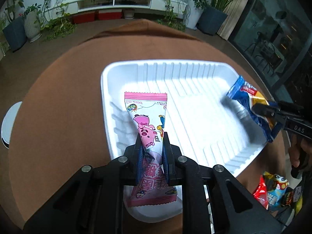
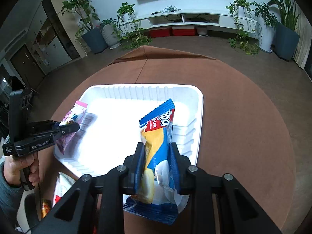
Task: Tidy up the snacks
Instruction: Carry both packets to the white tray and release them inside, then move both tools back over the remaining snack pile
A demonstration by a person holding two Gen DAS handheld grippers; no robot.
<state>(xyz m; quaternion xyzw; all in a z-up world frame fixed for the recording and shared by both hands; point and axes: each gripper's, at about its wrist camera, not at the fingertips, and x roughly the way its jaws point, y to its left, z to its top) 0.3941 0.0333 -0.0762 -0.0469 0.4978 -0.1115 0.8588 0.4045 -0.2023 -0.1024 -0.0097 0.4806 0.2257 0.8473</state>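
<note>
Between the pads of the left tongs [image 1: 152, 148] sits a pink snack packet [image 1: 146, 120], pinched around its middle so the wrapper bunches there. Its sealed far end juts out ahead of the tips, above the near-left part of a white ribbed tray [image 1: 175, 66] that rests on the brown-covered counter [image 1: 58, 101]. The packet's other end hangs back behind the pads, over the tray's near rim.

Off to the right of those tongs, the right tongs [image 2: 157, 152] are clenched on a blue snack packet [image 2: 158, 128] printed with red and yellow. It is gripped at mid-length and tilted, its crimped far end pointing forward over the tray's right side, while its near end droops below the pads past the tray's edge.

Behind the right tongs, low at the counter's edge, lies a heap of other snack bags [image 1: 273, 191] in red, blue and yellow.
</note>
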